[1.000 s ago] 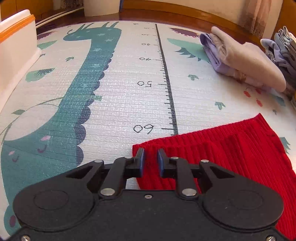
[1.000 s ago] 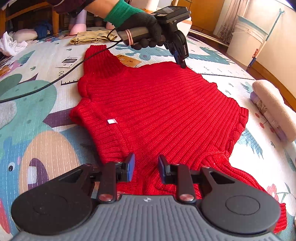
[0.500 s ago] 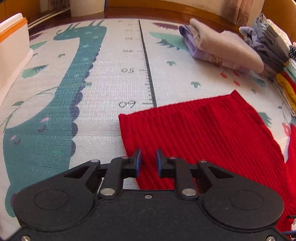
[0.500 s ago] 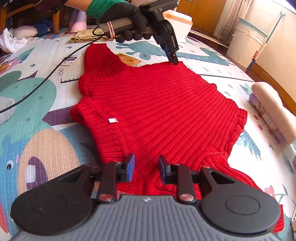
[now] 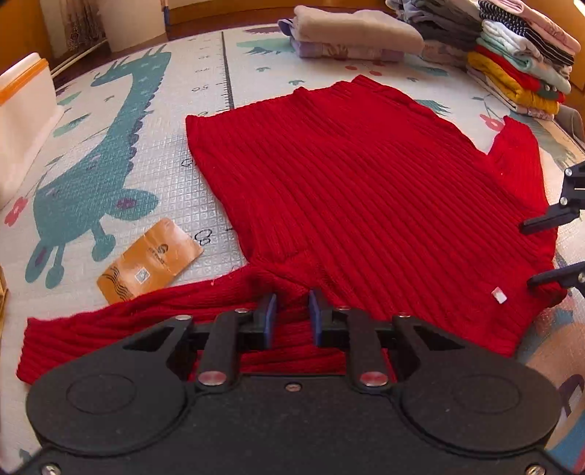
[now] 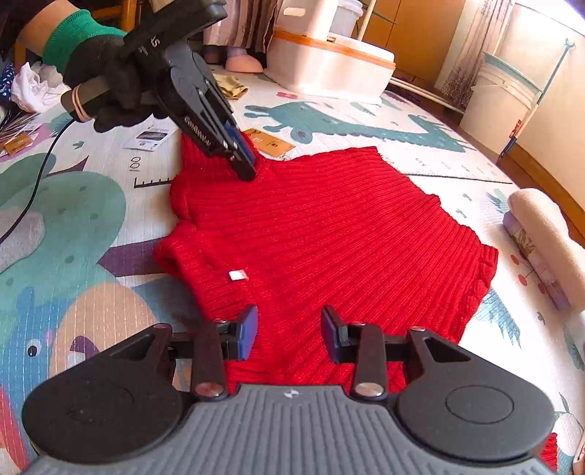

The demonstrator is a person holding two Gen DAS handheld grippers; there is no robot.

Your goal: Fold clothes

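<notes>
Just one red sweater [image 5: 365, 190], two tongs [image 5: 291, 310] [image 6: 289, 330].

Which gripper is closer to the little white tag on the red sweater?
Right. The right hand-held gripper sits just below the white tag, while the left hand-held gripper is up by the sweater's far shoulder.

This is a room in a home, with the work done on the floor. A children's foam play mat [image 5: 153, 153] printed with dinosaurs and a height ruler covers the floor. At the mat's far edge sit a stack of folded clothes [image 5: 519, 54], a white storage bin with an orange rim [image 6: 329, 62] and white buckets [image 6: 501, 98]. Beyond the mat, wooden skirting [image 6: 541, 171], curtains [image 6: 460, 69] and wooden cabinet doors [image 6: 413, 33] line the walls.
</notes>
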